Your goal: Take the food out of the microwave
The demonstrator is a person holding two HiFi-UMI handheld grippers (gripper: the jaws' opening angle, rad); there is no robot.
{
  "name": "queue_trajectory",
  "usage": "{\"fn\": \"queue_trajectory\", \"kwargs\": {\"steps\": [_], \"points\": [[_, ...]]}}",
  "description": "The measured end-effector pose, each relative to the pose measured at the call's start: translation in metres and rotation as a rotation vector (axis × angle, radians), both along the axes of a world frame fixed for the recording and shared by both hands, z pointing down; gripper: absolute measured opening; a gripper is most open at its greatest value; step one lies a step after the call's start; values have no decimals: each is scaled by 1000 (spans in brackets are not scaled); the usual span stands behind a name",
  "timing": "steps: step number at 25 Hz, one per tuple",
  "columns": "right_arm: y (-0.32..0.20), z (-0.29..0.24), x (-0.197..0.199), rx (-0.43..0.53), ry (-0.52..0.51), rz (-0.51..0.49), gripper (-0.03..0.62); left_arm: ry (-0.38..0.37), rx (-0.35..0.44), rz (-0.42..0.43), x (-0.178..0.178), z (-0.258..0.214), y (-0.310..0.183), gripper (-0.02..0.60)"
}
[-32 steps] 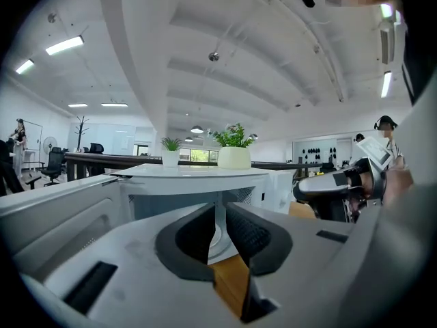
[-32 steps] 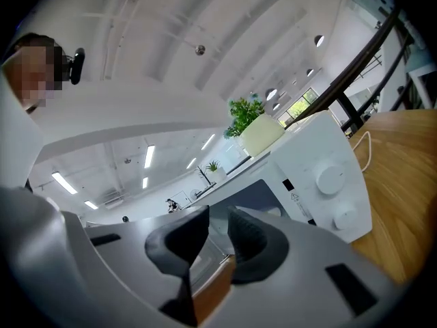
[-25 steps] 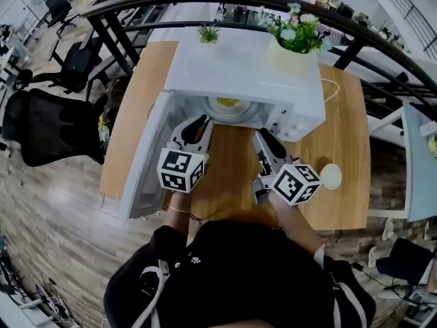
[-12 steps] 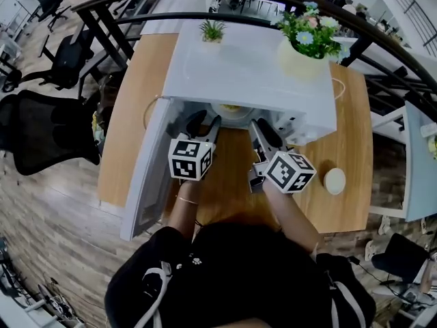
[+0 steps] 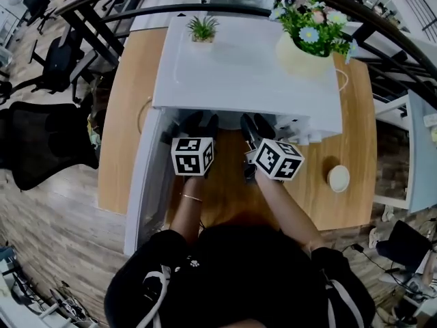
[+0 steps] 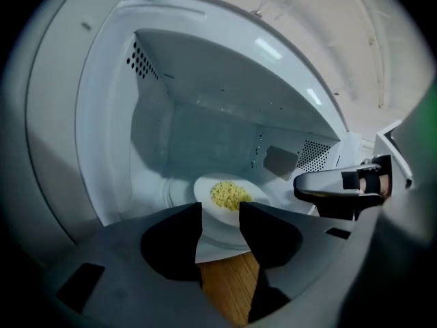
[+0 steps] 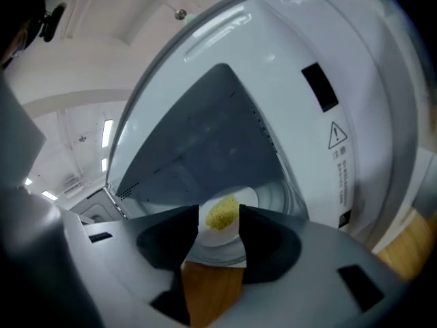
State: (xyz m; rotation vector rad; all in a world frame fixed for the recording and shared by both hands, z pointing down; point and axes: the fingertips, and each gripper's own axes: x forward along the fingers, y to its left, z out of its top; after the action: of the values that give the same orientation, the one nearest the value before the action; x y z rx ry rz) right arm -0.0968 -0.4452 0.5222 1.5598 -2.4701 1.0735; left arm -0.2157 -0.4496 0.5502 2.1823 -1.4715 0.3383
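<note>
A white microwave stands on the wooden table with its door swung open to the left. Inside, a white plate carries a small heap of yellow food; from the right gripper view the plate sits just beyond the jaws. The microwave's top hides the plate in the head view. My left gripper and right gripper sit side by side at the cavity's mouth. Both are open, with nothing between the fingers. The left gripper and right gripper both point at the plate.
On the microwave's top stand a yellow flower pot and a small green plant. A round white object lies on the table at the right. A black office chair stands left of the table.
Both grippers have moved forward to the microwave's opening. The plate, seen in the head view before, is now hidden under the microwave's top.
</note>
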Motion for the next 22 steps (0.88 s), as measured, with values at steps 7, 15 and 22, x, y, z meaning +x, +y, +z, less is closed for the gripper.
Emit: {"fn": "queue_trajectory", "kwargs": {"steps": [7, 15, 22], "points": [[-15, 22, -1, -45, 75, 27, 187, 6, -41, 20, 7, 11, -7, 152], [-21, 41, -1, -92, 135, 34, 192, -17, -97, 32, 9, 24, -17, 153], [-26, 52, -3, -115, 139, 38, 194, 4, -103, 17, 10, 26, -22, 156]]}}
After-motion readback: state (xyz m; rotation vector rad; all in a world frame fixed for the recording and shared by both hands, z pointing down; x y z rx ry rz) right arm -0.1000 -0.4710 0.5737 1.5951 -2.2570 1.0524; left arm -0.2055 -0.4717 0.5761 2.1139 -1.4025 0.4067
